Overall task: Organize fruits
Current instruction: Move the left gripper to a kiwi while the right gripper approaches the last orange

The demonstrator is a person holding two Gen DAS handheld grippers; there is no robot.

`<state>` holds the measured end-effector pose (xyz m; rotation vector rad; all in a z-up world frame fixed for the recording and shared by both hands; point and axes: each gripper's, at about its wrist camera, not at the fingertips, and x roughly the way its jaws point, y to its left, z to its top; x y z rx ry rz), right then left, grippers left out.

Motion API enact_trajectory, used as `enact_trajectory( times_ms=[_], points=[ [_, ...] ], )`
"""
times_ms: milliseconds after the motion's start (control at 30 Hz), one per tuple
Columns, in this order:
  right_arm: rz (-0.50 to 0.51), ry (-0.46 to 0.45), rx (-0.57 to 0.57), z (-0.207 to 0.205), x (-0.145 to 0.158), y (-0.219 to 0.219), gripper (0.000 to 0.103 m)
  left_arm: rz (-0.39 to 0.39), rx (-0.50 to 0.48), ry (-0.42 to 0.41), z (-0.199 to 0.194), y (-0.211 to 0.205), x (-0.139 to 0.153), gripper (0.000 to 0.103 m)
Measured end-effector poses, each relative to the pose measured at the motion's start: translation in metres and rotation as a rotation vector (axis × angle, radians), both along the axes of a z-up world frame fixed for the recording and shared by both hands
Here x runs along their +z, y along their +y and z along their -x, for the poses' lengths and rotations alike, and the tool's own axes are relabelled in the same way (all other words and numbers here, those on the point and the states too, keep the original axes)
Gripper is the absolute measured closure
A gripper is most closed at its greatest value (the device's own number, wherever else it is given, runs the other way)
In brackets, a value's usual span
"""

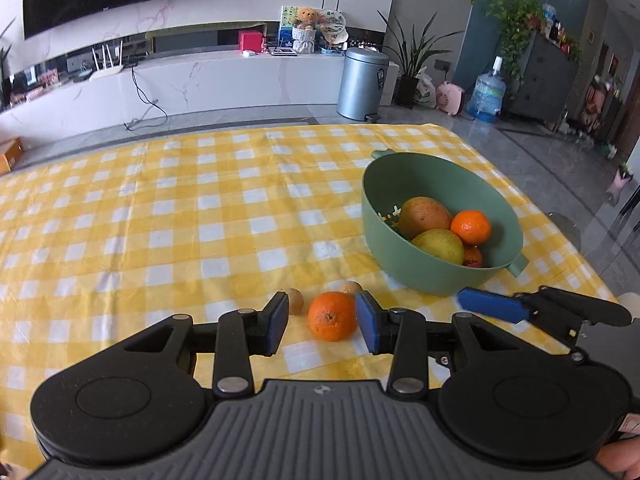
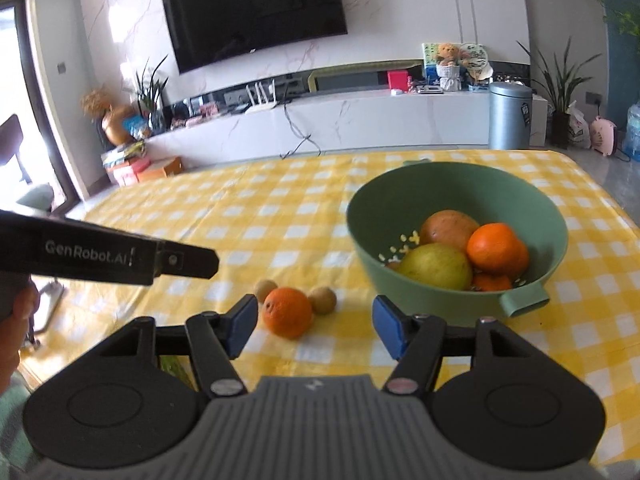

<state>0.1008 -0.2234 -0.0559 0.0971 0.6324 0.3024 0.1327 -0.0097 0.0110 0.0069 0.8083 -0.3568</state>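
Straddling a loose orange (image 1: 332,315) low in the centre of its own view, the left claw (image 1: 322,322) has its blue pads spread to either side of the fruit, not yet pinching it. Two small brownish fruits (image 2: 322,299) lie just beside that orange on the yellow checked desk (image 1: 160,216). To the right sits a green bowl (image 1: 424,276) holding what look like a mango, a pear and at least two oranges (so most of the sorting appears done). Three fruits remain outside. The right claw (image 2: 315,330), lower centre of its view, is spread wide and holds nothing.
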Motion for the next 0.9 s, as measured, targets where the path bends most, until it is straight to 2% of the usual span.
enact_trajectory(
  times_ms=[233,333,500,667,900],
  points=[
    [0.058,0.042,0.038,-0.009,-0.010,0.017,0.057,0.041,0.007,0.052,-0.009,0.018,-0.019,0.058],
    [0.052,0.064,0.041,-0.017,-0.015,0.021,0.060,0.065,0.007,0.073,-0.014,0.024,-0.028,0.059],
    [0.077,0.085,0.033,-0.029,-0.021,0.031,0.059,0.030,0.029,0.066,-0.023,0.027,-0.041,0.059],
    [0.075,0.113,0.045,-0.041,-0.028,0.039,0.059,0.032,0.025,0.077,-0.029,0.028,-0.050,0.062],
    [0.050,0.154,0.037,-0.059,-0.039,0.045,0.058,0.035,0.028,0.050,-0.033,0.027,-0.057,0.062]
  ],
)
